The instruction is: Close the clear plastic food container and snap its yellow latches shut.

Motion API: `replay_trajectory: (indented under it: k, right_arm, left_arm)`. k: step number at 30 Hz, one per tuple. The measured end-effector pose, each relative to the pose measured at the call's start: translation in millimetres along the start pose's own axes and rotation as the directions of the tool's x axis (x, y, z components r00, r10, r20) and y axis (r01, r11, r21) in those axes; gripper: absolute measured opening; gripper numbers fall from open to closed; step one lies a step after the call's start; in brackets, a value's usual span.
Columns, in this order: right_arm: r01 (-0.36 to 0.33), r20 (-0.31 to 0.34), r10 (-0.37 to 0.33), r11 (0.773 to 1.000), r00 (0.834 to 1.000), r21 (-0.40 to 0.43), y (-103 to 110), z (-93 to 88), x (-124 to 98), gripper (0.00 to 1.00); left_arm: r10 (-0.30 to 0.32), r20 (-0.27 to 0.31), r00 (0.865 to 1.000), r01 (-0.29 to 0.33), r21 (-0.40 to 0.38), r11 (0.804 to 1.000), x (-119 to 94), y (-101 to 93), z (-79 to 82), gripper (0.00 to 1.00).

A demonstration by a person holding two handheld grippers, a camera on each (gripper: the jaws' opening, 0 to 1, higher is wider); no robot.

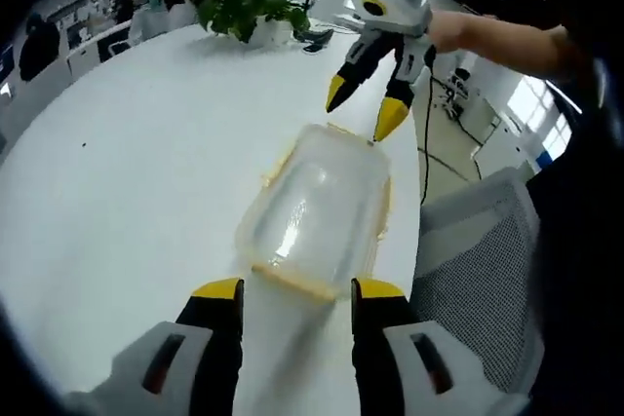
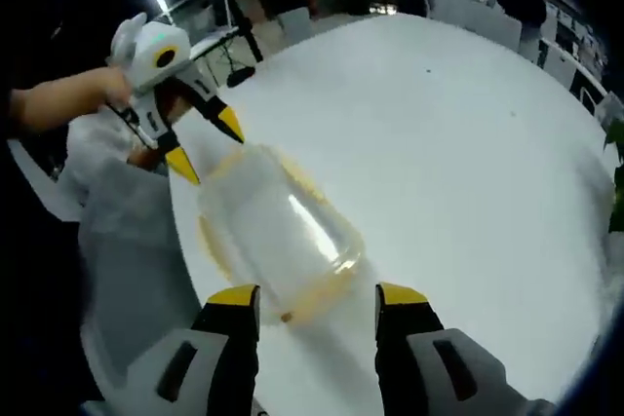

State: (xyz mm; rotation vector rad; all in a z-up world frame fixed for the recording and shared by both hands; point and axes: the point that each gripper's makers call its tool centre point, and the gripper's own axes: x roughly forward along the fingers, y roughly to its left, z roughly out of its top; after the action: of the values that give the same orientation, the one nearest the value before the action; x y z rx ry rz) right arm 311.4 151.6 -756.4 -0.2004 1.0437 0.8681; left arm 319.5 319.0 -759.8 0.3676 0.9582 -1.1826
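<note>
White table (image 1: 127,172): container (image 1: 317,211) apparently lengthwise between grippers.

text: none legible | labels: none | numbers: none | signs: none

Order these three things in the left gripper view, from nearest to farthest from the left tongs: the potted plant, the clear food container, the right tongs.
1. Clear food container: on the white table, just ahead of the left tongs.
2. Right tongs: open, above the container's far end, on the right.
3. Potted plant: at the table's far edge.
</note>
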Motion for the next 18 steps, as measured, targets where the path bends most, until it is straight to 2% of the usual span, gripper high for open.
replay_trajectory:
  k: [5,8,10,12,13,14,16,18]
  right_arm:
    - [0.011,0.025,-0.013,0.997,1.000,0.071,0.5,1.6,-0.1,0.45]
    - [0.013,0.035,-0.016,0.996,0.999,0.091,0.1,2.1,-0.1,0.46]
    - [0.045,0.048,-0.051,0.990,0.998,0.133,-7.9,2.2,-0.7,0.46]
    - [0.032,0.076,-0.048,0.979,0.996,0.203,-8.2,4.3,-0.5,0.46]
    - [0.020,0.098,-0.044,0.972,0.994,0.235,-7.0,6.3,-0.5,0.46]
    - [0.023,0.099,-0.045,0.975,0.994,0.219,-7.1,6.1,-0.4,0.46]
    - [0.023,0.101,-0.046,0.977,0.994,0.213,-2.7,6.1,3.2,0.46]
    - [0.015,0.094,-0.038,0.973,0.995,0.230,1.7,4.1,6.1,0.45]
  left_arm:
    - [-0.010,0.072,0.997,0.024,-0.198,0.980,-0.7,-5.7,4.7,0.39]
    - [0.003,0.070,0.998,0.020,-0.334,0.942,-0.8,-3.8,2.3,0.37]
    - [0.008,0.076,0.997,0.021,-0.380,0.925,0.4,-1.3,2.2,0.35]
    - [0.025,0.090,0.996,0.016,-0.431,0.902,1.1,1.3,3.8,0.35]
    - [0.032,0.089,0.995,0.013,-0.467,0.884,1.8,1.3,3.2,0.36]
    - [0.037,0.090,0.995,0.011,-0.487,0.874,2.9,1.2,3.1,0.37]
    - [0.042,0.093,0.995,0.009,-0.487,0.873,7.0,0.0,1.5,0.39]
    - [0.058,0.094,0.994,-0.003,-0.508,0.861,9.0,0.3,0.4,0.38]
